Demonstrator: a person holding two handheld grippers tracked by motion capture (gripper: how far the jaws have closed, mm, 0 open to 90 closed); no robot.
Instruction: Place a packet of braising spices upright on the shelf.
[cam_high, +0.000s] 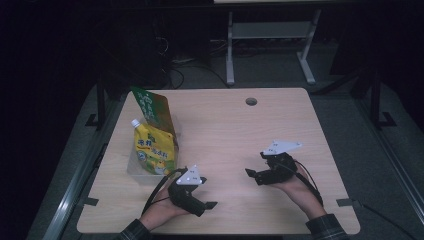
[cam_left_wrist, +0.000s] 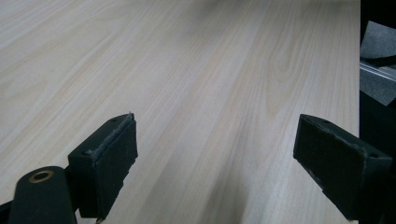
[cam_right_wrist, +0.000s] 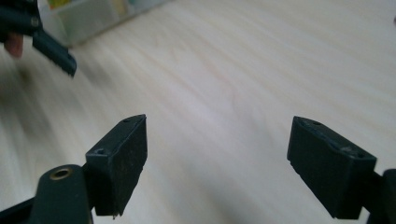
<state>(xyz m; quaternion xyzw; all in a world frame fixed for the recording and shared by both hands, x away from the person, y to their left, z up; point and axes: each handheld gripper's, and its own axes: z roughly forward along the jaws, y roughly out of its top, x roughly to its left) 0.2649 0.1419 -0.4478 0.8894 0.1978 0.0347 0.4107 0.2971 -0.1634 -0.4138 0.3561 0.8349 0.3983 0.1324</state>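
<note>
Since both of my grippers rest low over bare table with nothing between their pads, I judge the placing work done: the yellow spouted pouch and the green bag behind it stand upright in the clear container at the table's left side. My left gripper lies just beside that container, jaws spread wide and empty, and my right gripper sits well apart toward the middle, jaws likewise released and empty. No further item lies loose on the table, so I judge that nothing remains to load.
</note>
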